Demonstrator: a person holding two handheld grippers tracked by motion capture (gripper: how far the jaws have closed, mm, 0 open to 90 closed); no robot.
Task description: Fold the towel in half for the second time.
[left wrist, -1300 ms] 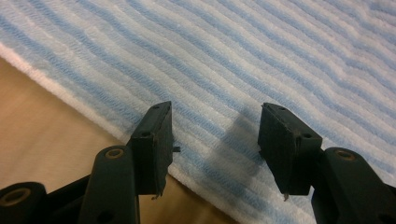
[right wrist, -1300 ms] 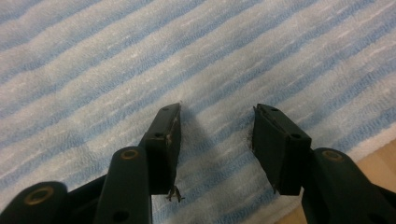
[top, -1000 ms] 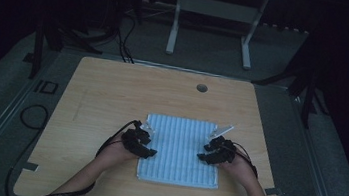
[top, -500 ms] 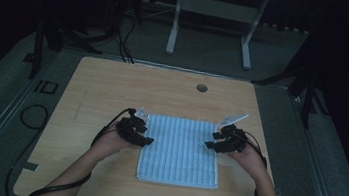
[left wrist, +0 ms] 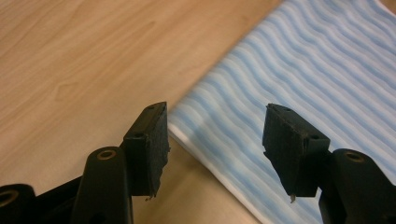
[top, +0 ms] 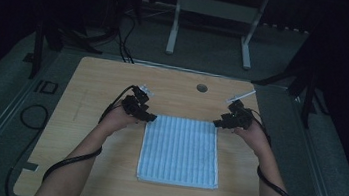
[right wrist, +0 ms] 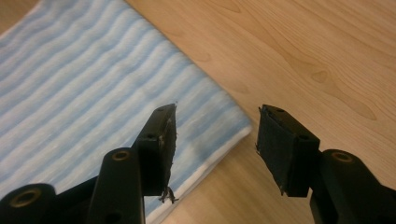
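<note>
Your left gripper [top: 150, 117]: jaws apart, empty, just opening, over folded blue-and-white striped cloth's [top: 180, 149] far-left corner | your right gripper [top: 217, 124]: jaws apart, empty, far-right corner | wooden table [top: 93, 83]

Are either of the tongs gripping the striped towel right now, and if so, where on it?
Nothing is held. The left tongs and right tongs stand open above the far corners of the folded blue-and-white striped cloth towel, which lies flat on the wooden table.

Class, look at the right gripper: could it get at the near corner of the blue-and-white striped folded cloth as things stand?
Probably yes: the right gripper hangs open above the blue-and-white striped folded cloth, with nothing between them.
</note>
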